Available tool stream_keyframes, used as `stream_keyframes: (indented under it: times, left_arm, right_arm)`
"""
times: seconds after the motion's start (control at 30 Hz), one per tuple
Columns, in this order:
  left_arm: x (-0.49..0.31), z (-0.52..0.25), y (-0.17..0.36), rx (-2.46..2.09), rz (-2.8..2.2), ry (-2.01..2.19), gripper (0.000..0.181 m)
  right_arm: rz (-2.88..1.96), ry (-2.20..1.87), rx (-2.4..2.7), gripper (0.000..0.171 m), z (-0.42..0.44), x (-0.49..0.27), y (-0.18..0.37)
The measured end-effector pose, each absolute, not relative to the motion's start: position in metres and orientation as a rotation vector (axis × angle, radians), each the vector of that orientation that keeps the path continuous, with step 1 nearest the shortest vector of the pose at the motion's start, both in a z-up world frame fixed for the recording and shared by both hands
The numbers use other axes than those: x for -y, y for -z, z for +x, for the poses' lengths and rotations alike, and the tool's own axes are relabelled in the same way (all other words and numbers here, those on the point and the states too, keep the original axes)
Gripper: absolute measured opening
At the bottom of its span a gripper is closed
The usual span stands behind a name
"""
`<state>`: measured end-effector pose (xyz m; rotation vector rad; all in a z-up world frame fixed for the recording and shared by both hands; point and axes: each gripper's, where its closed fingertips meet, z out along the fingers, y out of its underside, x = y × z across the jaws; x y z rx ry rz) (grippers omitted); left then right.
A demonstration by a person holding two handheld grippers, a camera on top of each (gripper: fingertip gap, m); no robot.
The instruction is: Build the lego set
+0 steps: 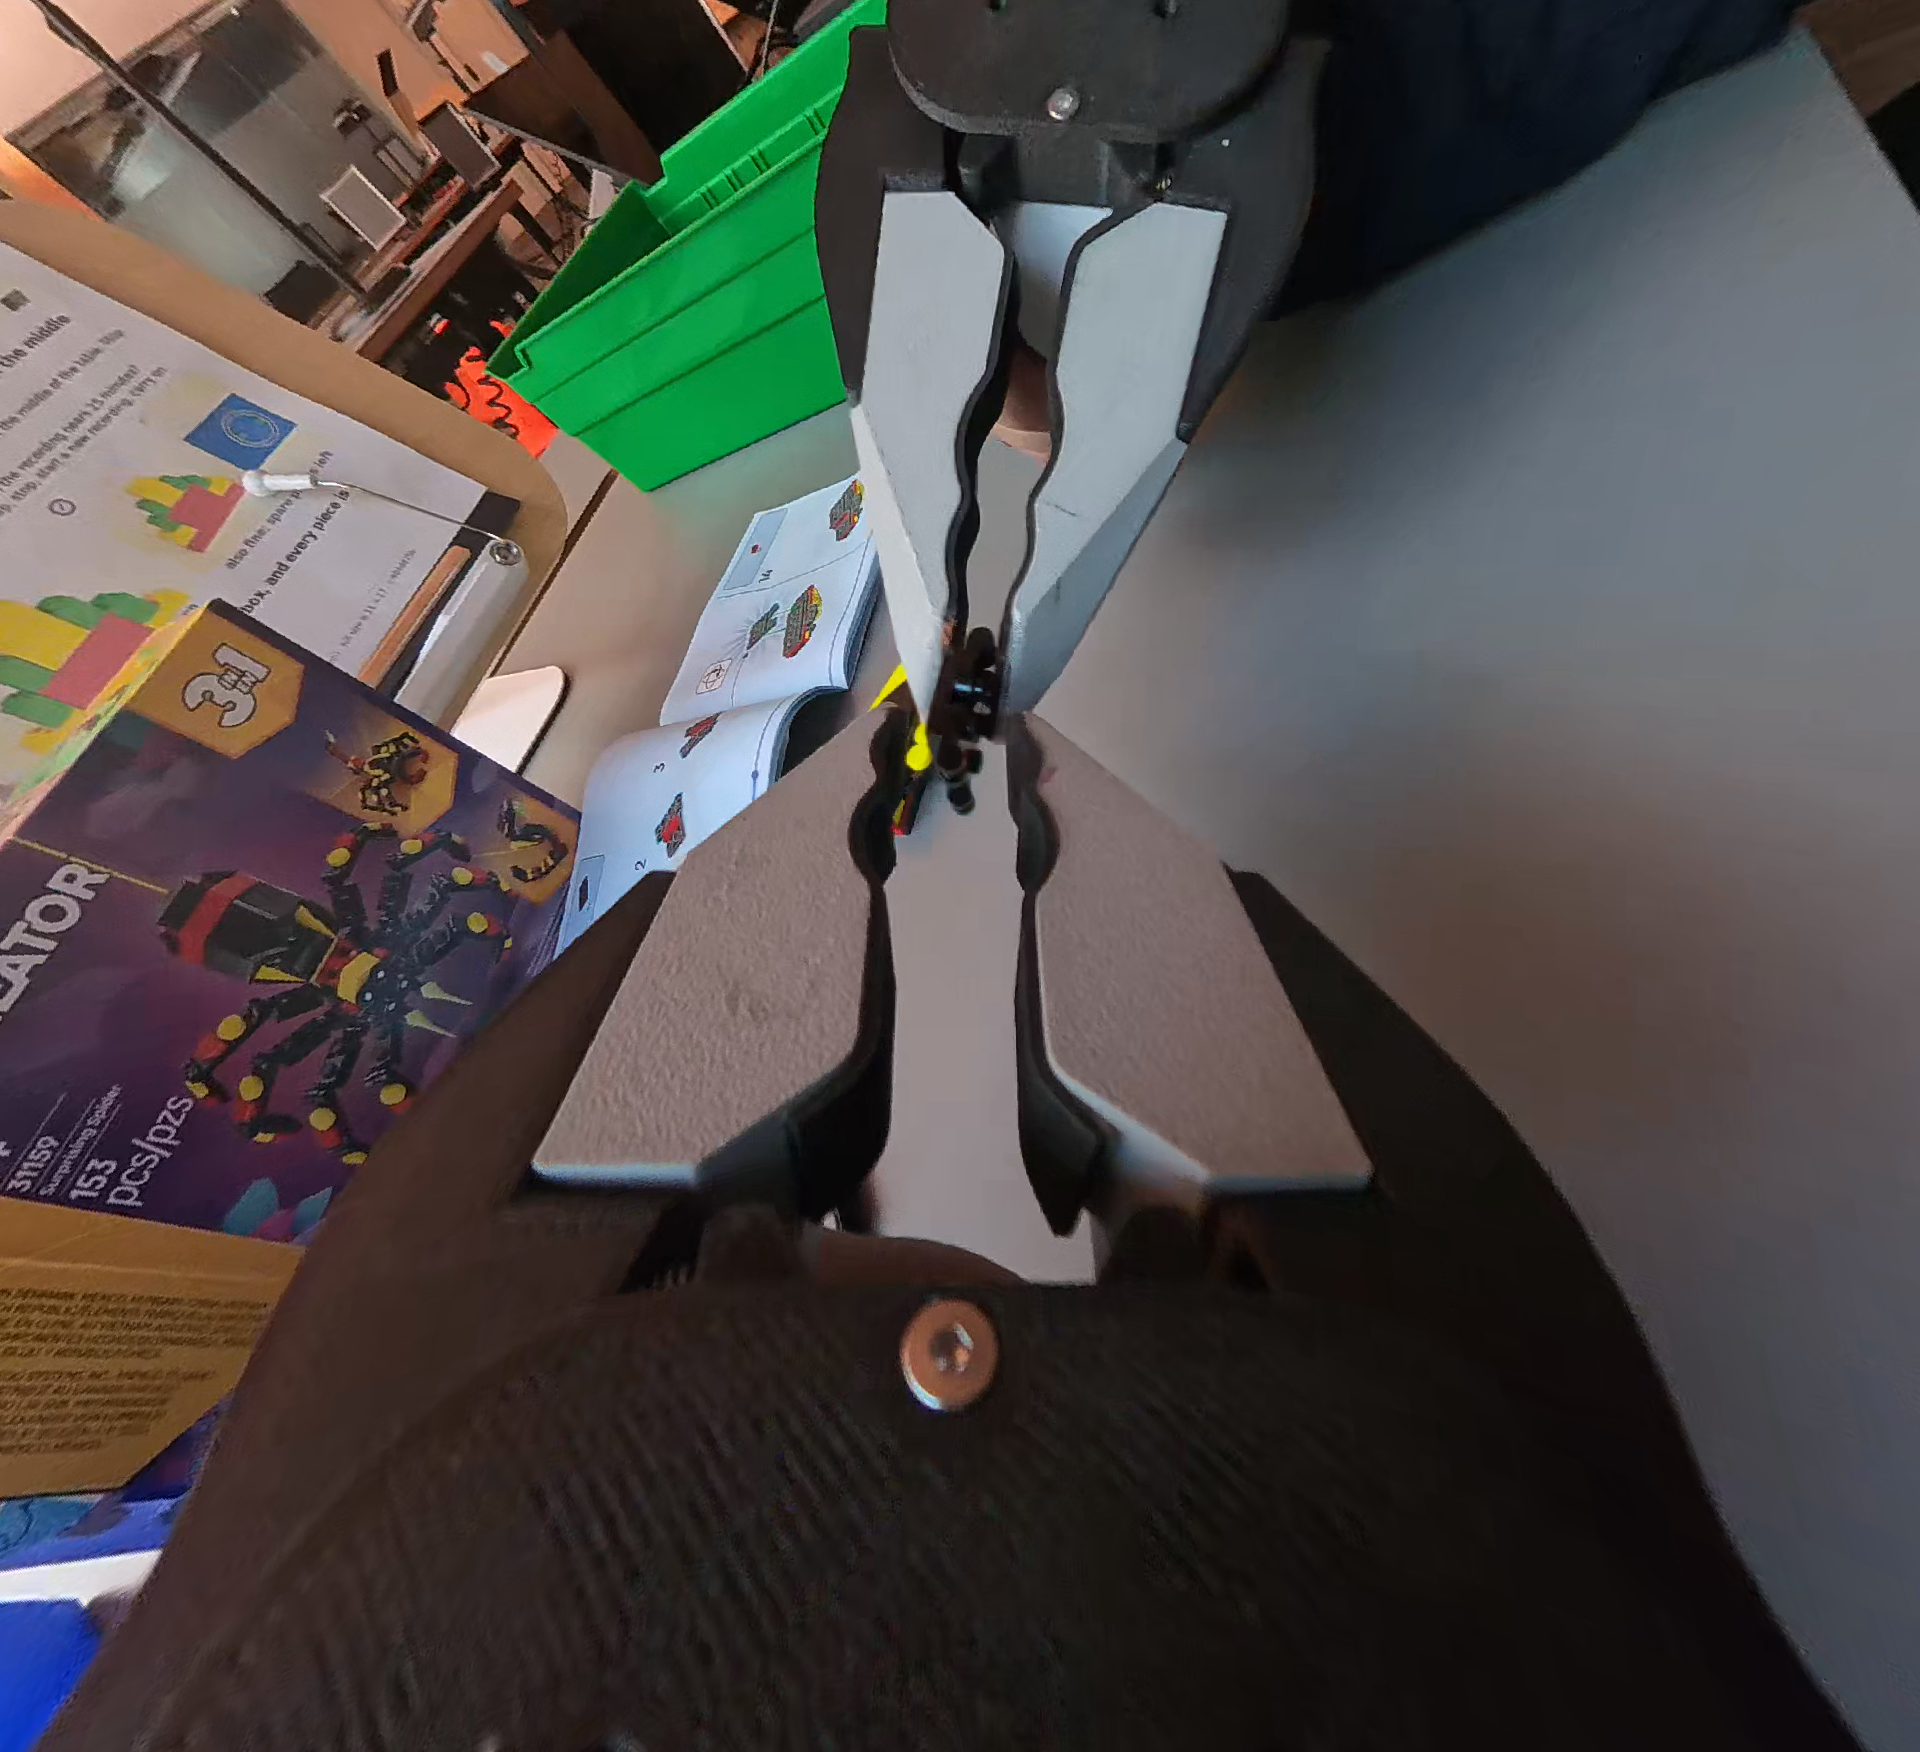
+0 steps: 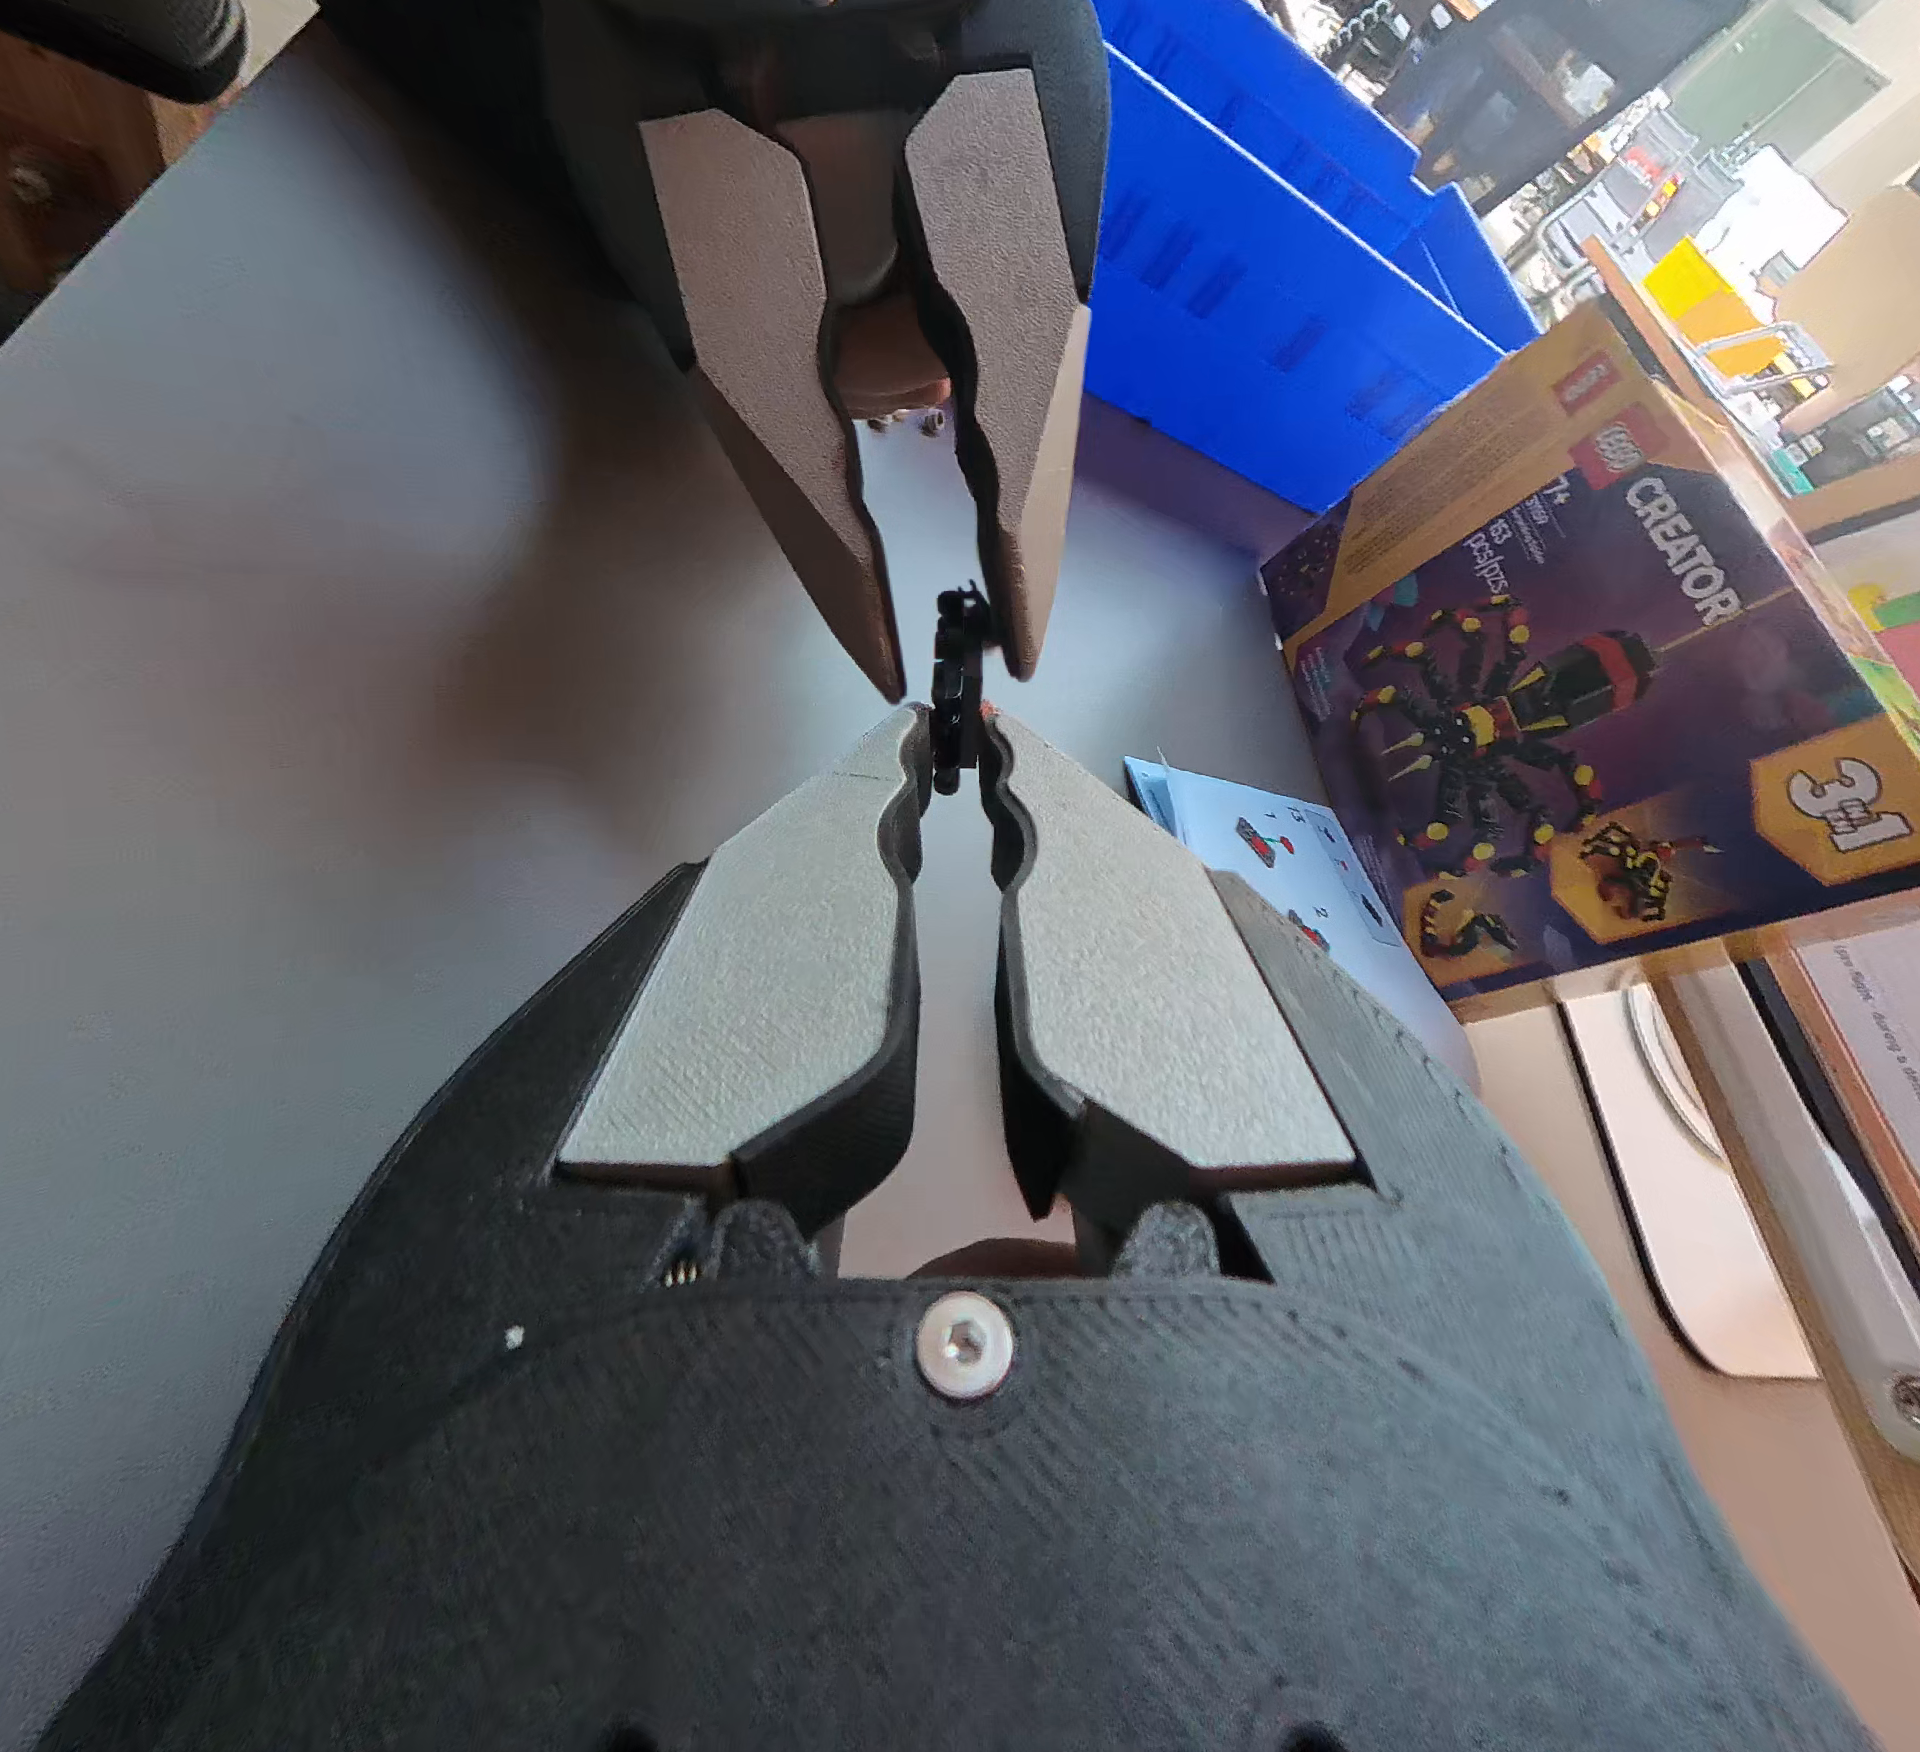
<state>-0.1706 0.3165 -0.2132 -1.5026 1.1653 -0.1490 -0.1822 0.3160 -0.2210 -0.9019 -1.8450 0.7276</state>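
Grey table (image 1: 1455, 663); black lego piece (image 1: 961, 700) pinched between both hand-held grippers' tips.

Printed matter appeared on three items; the wording is not reproduced here. The purple set box (image 1: 260, 923) (image 2: 1621, 715) carried a brand logo, a title, a badge, number lines and a tan fine-print panel. The open instruction booklet (image 1: 769, 622) (image 2: 1268, 840), flat on the tabletop (image 1: 1455, 663) beside the box, showed step numbers. The printed sheet (image 1: 208, 455) on the clipboard (image 1: 499, 455) bore paragraphs of text.
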Motion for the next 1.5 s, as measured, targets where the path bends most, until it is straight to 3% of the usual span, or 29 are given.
stream_keyframes:
  times: [0.07,0.37,0.6,0.87,1.2,1.33,1.5]
  left_arm:
    - [-0.314,-0.168,0.214,-1.178,-1.500,0.173,0.008]
    - [-0.320,-0.171,0.216,-1.003,-1.729,0.478,0.007]
    - [-0.321,-0.175,0.248,-0.725,-2.104,0.911,0.007]
    - [-0.323,-0.177,0.273,-0.703,-2.284,0.903,0.009]
    - [-0.330,-0.203,0.266,-0.665,-2.259,0.875,0.047]
    - [-0.327,-0.195,0.249,-0.795,-2.118,0.800,0.048]
    - [-0.343,-0.205,0.225,-0.800,-1.930,0.564,0.056]
  right_arm:
    - [-0.910,-0.733,1.868,0.005,-0.182,-0.314,0.225]
    - [-1.075,-0.965,1.855,0.005,-0.179,-0.317,0.225]
    - [-1.305,-1.018,2.026,0.043,-0.164,-0.324,0.260]
    - [-1.285,-0.968,2.074,0.034,-0.167,-0.317,0.267]
    - [-1.252,-0.862,2.003,0.035,-0.170,-0.327,0.264]
    - [-1.229,-0.883,1.892,0.029,-0.167,-0.339,0.247]
    - [-1.324,-0.883,1.476,0.041,-0.152,-0.405,0.202]
